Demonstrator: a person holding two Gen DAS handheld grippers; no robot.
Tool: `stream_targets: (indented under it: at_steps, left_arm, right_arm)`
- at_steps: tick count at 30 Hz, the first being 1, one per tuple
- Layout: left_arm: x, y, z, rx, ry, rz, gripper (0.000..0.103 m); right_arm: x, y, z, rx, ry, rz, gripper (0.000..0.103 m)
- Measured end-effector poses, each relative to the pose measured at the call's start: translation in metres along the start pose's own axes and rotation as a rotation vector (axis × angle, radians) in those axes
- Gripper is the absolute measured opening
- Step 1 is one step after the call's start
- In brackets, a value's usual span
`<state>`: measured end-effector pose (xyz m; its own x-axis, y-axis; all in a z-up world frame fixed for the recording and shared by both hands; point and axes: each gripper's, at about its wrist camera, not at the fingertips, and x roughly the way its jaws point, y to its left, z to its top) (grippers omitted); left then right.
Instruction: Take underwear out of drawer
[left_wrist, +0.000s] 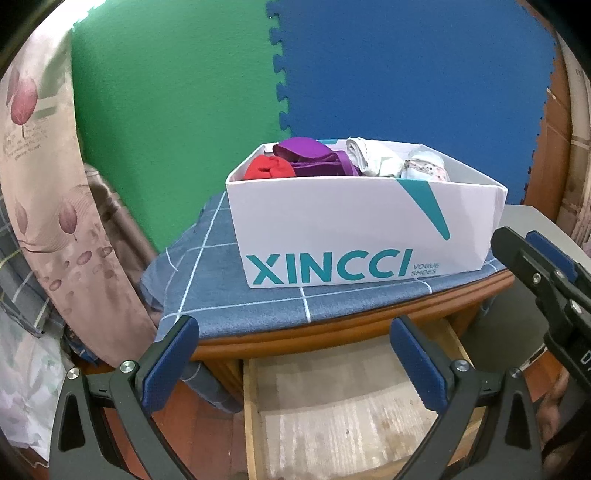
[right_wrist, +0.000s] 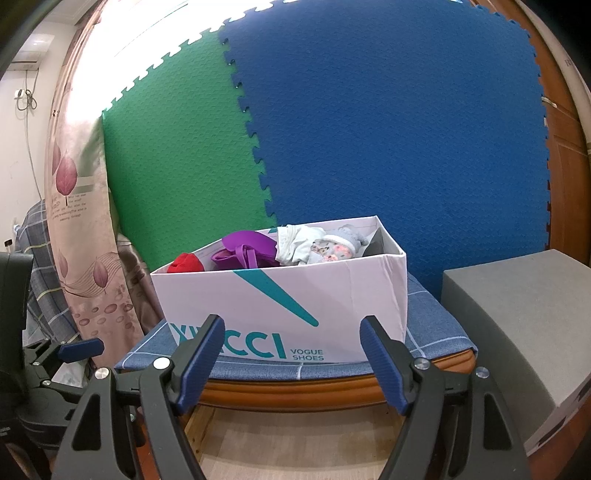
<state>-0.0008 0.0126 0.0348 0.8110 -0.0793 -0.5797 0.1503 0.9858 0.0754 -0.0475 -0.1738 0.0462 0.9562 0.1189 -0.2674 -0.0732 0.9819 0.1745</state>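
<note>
A wooden drawer (left_wrist: 332, 417) stands pulled out under the cabinet top, and only a pale liner shows inside it. In the right wrist view the drawer (right_wrist: 295, 446) looks bare too. On top sits a white shoe box (left_wrist: 369, 229) holding red underwear (left_wrist: 267, 168), purple underwear (left_wrist: 314, 157), a white piece (left_wrist: 373, 157) and a floral piece (left_wrist: 424, 168). My left gripper (left_wrist: 293, 332) is open above the drawer with nothing between its fingers. My right gripper (right_wrist: 293, 325) is open too, level with the cabinet's front edge, and holds nothing.
A blue checked cloth (left_wrist: 229, 291) covers the cabinet top (right_wrist: 295, 395). A grey block (right_wrist: 517, 314) stands to the right of the box. Green and blue foam mats (right_wrist: 369, 147) line the wall behind. A floral curtain (left_wrist: 44, 184) hangs at the left.
</note>
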Motion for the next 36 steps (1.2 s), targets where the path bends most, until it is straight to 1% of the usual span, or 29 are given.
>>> stream_targets:
  at_steps: [4,12,36]
  left_arm:
    - [0.0029,-0.0003,0.0000,-0.004,0.023,-0.005,0.103]
    - [0.0033,-0.0009,-0.0003,-0.002,0.032,-0.004,0.103]
    - [0.0066,-0.0001,-0.0029,0.000,0.041,0.007,0.103]
  right_arm:
    - [0.0002,-0.0001,0.0000,0.000,0.001,0.001,0.078]
    - [0.0001,0.0005,-0.0002,-0.002,0.002,0.000,0.078]
    - [-0.0001,0.0014,-0.0010,-0.006,0.008,0.002,0.078]
